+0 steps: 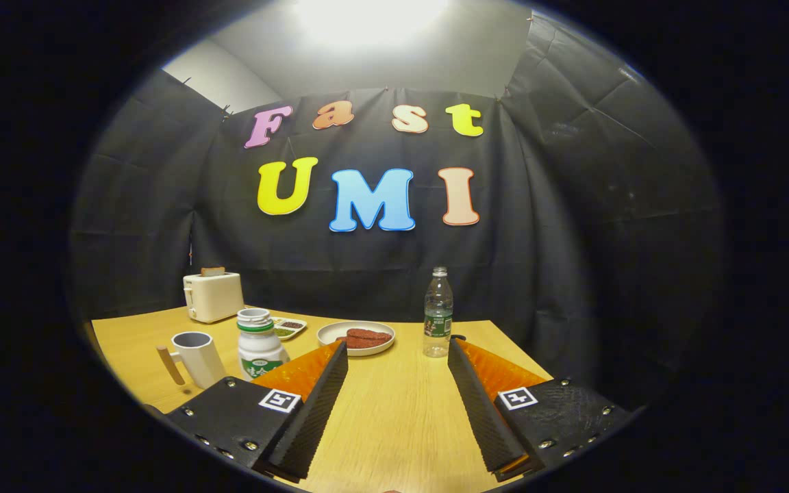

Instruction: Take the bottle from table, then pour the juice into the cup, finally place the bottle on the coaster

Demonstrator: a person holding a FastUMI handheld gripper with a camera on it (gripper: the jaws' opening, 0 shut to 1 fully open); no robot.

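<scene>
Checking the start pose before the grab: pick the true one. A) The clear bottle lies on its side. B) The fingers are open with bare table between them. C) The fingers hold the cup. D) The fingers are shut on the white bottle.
B: the gripper has its fingers spread, with only bare table between them.
</scene>
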